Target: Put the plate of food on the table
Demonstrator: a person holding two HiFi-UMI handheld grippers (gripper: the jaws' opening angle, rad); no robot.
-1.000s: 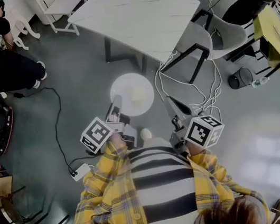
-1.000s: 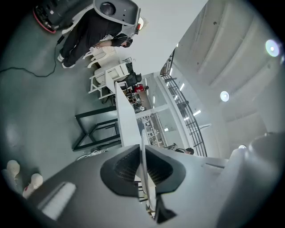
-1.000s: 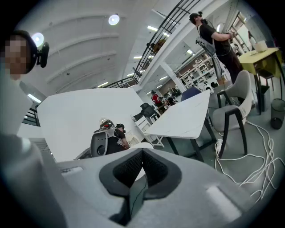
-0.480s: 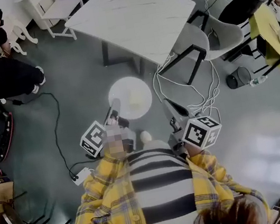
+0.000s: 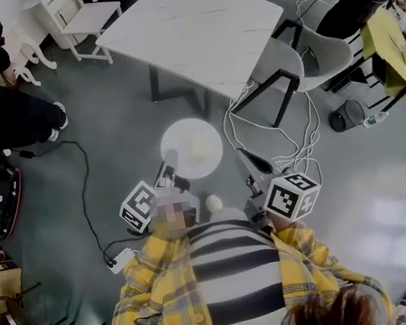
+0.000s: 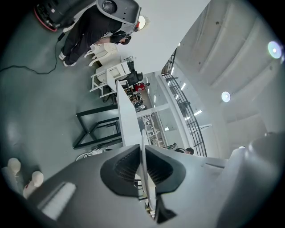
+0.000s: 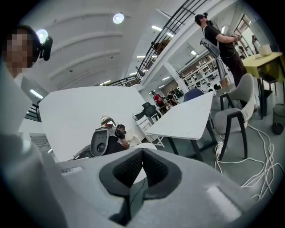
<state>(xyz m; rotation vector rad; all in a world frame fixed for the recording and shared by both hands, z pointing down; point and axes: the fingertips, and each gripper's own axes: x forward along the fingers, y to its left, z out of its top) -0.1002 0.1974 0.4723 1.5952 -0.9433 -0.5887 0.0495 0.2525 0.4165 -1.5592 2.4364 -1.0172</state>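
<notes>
A white round plate with a pale yellow piece of food hangs level over the grey floor, short of the white table. My left gripper is shut on the plate's near left rim. In the left gripper view the plate shows edge-on, pinched between the ribbed pads of the left gripper, with the table beyond. My right gripper sits just right of the plate, apart from it. In its own view the right gripper has its pads together with nothing between them; the plate and table lie ahead.
A grey chair stands at the table's right corner. White cables trail over the floor below it, beside a dark bin. A power strip lies on the left. A seated person and a white chair are far left.
The head view has shifted slightly. The plate and both grippers keep the same pose.
</notes>
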